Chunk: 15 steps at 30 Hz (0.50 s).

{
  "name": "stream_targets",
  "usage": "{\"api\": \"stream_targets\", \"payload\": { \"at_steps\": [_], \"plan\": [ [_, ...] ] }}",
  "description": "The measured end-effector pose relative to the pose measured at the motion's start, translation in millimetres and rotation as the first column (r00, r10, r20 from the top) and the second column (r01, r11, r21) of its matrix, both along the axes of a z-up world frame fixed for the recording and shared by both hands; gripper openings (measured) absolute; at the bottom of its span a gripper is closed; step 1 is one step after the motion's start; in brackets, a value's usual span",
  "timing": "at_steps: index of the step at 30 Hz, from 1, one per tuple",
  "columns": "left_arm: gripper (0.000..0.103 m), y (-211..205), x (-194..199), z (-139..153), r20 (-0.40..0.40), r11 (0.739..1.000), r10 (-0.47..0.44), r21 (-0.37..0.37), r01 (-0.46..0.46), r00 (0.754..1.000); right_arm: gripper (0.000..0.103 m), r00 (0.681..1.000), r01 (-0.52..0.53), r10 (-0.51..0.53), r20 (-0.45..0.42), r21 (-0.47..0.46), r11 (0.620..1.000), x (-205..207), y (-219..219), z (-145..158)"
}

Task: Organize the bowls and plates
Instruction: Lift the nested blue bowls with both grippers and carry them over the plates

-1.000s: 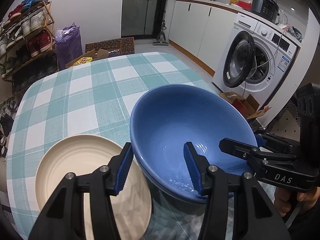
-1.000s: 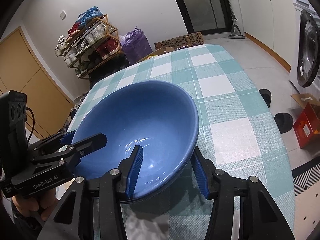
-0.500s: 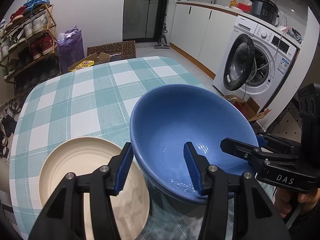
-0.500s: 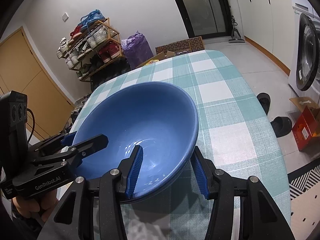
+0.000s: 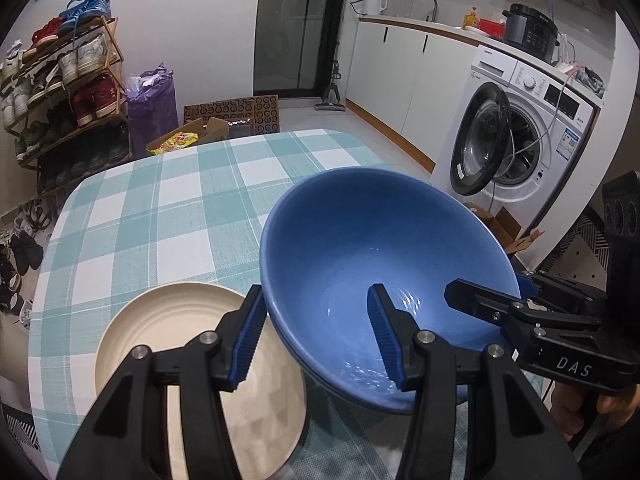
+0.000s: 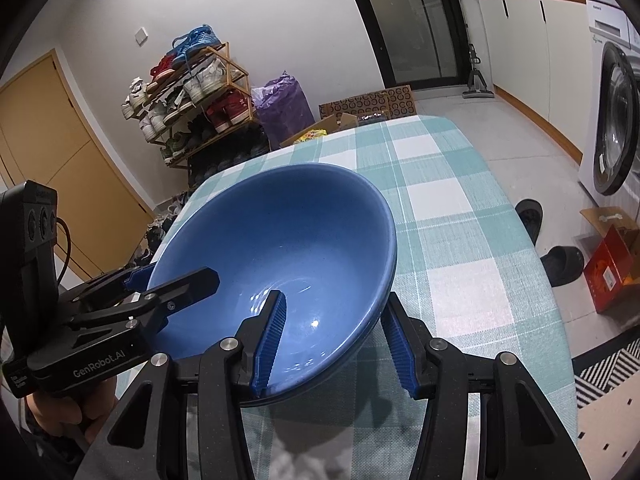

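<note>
A blue bowl (image 5: 384, 280) is held off the checked table (image 5: 168, 200) by both tongs at once. The left gripper (image 5: 316, 340) is clamped over the bowl's near-left rim, with one blue pad inside the bowl and the other outside against the wall. The right gripper (image 6: 336, 340) is clamped in the same manner on the opposite side, one pad inside and one outside. In each wrist view the other gripper is seen biting the rim from the far side.

A shadow is cast on the cloth beneath the bowl in the right wrist view, so the bowl is judged to be clear of the table. A second rim edge appears just under the blue rim; whether a second bowl is nested below cannot be told.

A cream plate (image 5: 172, 344) lies flat on the table just to the left of the bowl, partly hidden behind the left gripper. Both the bowl and the plate are empty.

The task is judged to be in its middle: the bowl is lifted but not yet set down, and no stack is formed. Placing the bowl, perhaps onto the plate, is judged to remain.
</note>
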<state>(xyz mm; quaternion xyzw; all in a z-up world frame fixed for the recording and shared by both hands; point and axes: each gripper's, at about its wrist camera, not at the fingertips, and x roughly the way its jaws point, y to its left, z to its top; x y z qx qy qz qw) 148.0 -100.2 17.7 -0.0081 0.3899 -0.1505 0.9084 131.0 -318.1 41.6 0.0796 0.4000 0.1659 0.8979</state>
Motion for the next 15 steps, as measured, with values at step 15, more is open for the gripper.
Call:
{"api": "stream_targets", "payload": {
  "at_steps": [15],
  "plan": [
    [0.051, 21, -5, 9, 0.016, 0.997, 0.054, -0.055, -0.053, 0.998, 0.051, 0.999, -0.024, 0.025, 0.028, -0.033, 0.999, -5, 19, 29]
  ]
}}
